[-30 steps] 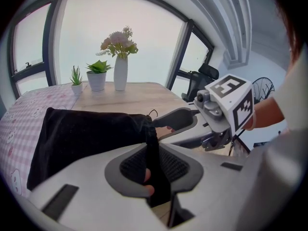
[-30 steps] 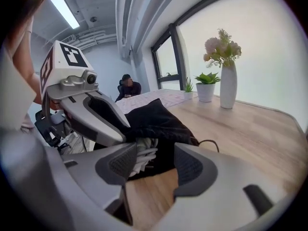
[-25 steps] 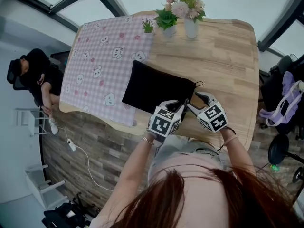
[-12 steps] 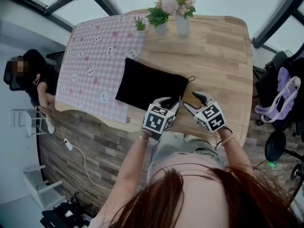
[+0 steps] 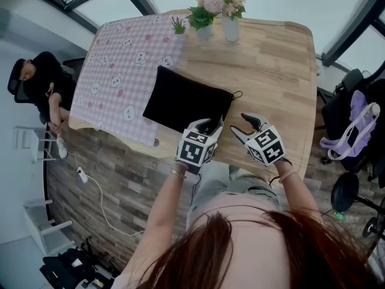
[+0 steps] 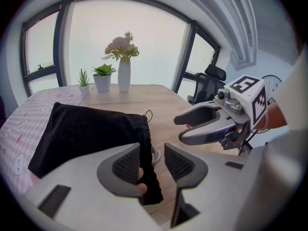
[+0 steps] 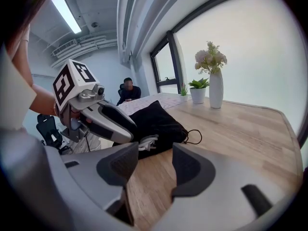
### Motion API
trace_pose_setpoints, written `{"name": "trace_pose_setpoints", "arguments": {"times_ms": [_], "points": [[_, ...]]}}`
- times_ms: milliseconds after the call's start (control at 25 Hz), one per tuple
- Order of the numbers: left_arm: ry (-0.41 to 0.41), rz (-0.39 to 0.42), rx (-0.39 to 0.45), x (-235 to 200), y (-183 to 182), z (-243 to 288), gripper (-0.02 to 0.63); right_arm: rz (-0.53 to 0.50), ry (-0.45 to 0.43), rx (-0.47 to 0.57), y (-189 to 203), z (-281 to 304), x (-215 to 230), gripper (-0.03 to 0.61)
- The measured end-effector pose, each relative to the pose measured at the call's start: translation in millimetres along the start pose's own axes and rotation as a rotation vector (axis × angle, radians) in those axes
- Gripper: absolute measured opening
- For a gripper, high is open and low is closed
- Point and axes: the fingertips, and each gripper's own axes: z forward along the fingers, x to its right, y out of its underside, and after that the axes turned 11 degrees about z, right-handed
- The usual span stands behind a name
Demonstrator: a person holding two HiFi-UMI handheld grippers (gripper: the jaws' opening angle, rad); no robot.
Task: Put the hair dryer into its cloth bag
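The black cloth bag (image 5: 183,101) lies flat on the wooden table (image 5: 271,71), its mouth toward me. Something white (image 7: 147,142) shows in that mouth; the hair dryer itself I cannot make out. My left gripper (image 5: 210,124) is at the mouth's near corner with its jaws opening. The bag's hem (image 6: 147,177) stands between them and leans on the left pad (image 6: 126,165). My right gripper (image 5: 242,125) hangs open and empty over bare wood, to the right of the bag and apart from it. The drawstring loop (image 7: 195,137) trails from the bag's far corner.
A pink checked cloth (image 5: 120,59) covers the table's left part, under the bag's far end. A white vase of flowers (image 5: 230,29) and small potted plants (image 5: 204,29) stand at the far edge. A person (image 5: 42,83) sits at the left; a chair (image 5: 355,125) stands at the right.
The left gripper's jaws have opened at the bag's mouth. The right gripper has drawn off to the right, away from the bag.
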Motion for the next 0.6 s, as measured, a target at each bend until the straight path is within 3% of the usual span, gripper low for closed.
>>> {"name": "trace_pose_setpoints", "arguments": {"times_ms": [400, 600], "points": [[-0.091, -0.011, 0.089, 10.3, -17.4, -23.4, 0.135, 0.020, 0.006, 0.098, -15.8, -21.2, -3.7, 0.147], [-0.117, 0.007, 0.127, 12.7, -28.0, -36.7, 0.100, 0.013, 0.028, 0.135, -23.0, -32.3, -10.5, 0.104]]}}
